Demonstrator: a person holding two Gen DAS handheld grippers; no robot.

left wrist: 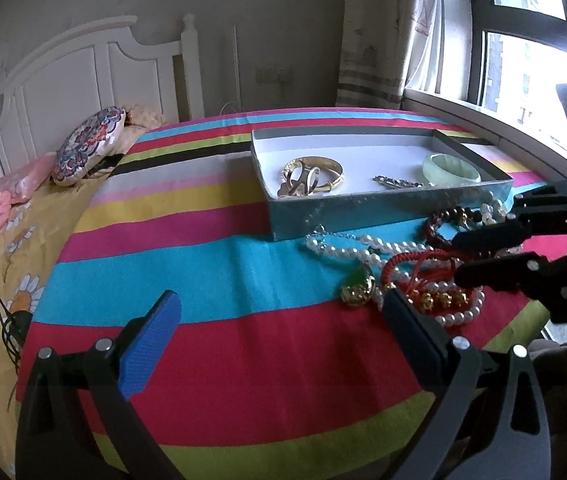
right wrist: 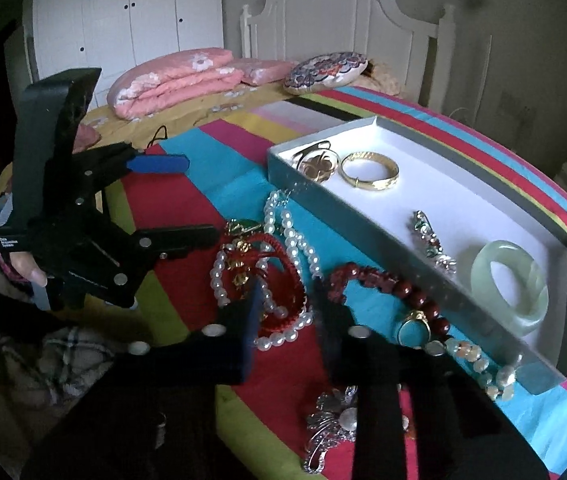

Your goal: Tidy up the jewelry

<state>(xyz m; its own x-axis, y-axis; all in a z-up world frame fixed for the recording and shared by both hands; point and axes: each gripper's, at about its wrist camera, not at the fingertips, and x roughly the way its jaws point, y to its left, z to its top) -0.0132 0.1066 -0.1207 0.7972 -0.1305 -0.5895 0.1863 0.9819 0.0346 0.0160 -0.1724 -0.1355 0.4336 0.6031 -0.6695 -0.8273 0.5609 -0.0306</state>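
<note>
Striped cloth (left wrist: 211, 248) covers the bed. On it a grey box (right wrist: 363, 236) holds a gold bangle (right wrist: 370, 170) and a jade bangle (right wrist: 509, 282). Beside the box lies a heap with a pearl necklace (right wrist: 295, 240) and a red cord bracelet (right wrist: 283, 280). The right gripper (right wrist: 287, 312) has narrow fingers around the red cord; real grip is unclear. The left gripper (left wrist: 279, 332) is wide open, holding nothing, with the heap just beside its right finger.

Both wrist views look down, close; sharing the jewelry box (left wrist: 383, 204).
</note>
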